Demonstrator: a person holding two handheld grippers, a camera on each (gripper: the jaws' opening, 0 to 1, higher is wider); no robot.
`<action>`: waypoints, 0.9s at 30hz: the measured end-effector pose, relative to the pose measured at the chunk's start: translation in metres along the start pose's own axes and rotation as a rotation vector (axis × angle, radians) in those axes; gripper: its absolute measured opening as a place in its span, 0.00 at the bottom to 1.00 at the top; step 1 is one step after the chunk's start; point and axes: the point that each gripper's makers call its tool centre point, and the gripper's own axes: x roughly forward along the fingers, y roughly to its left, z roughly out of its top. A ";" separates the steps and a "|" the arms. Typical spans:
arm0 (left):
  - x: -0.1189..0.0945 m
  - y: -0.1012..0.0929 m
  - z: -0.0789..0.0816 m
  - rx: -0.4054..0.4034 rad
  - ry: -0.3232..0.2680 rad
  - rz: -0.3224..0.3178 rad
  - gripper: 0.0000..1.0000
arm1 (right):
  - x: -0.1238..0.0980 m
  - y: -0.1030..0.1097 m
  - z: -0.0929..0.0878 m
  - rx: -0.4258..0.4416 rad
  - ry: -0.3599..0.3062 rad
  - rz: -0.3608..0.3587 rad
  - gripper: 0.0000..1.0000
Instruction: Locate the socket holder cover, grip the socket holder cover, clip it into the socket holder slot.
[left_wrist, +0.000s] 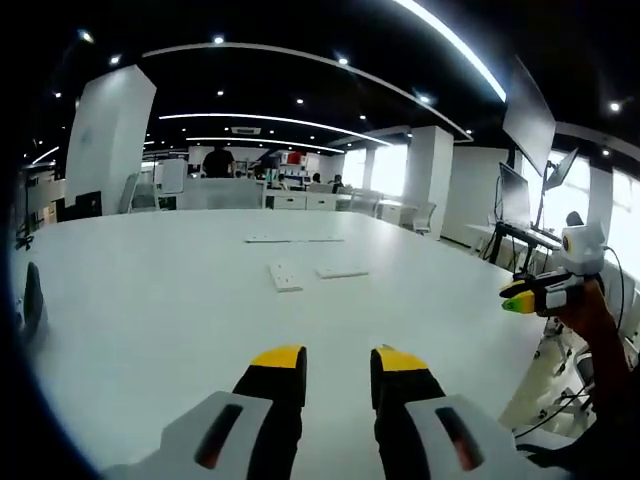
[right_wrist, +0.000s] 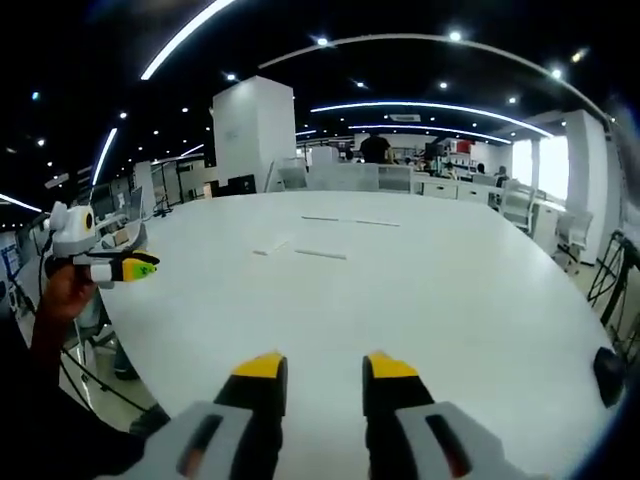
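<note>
White flat pieces, likely the socket holder cover (left_wrist: 285, 276) and socket holder (left_wrist: 342, 271), lie mid-frame on the pale counter (left_wrist: 150, 300), ahead of the left gripper (left_wrist: 338, 362), long axes running away and across. Which is which cannot be told. The right gripper (right_wrist: 315, 368) sees them at upper left, further off. Both jaws stand released, holding nothing. An open office lies behind.
</note>
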 end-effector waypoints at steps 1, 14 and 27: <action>-0.001 0.001 0.001 0.006 -0.002 0.003 0.27 | 0.000 0.000 -0.001 -0.004 0.004 -0.002 0.32; -0.004 0.003 0.006 0.074 -0.024 0.030 0.26 | 0.003 0.007 0.005 -0.031 0.004 0.002 0.32; -0.009 -0.005 -0.007 0.015 -0.045 -0.013 0.27 | 0.011 0.010 0.005 -0.093 -0.030 0.030 0.32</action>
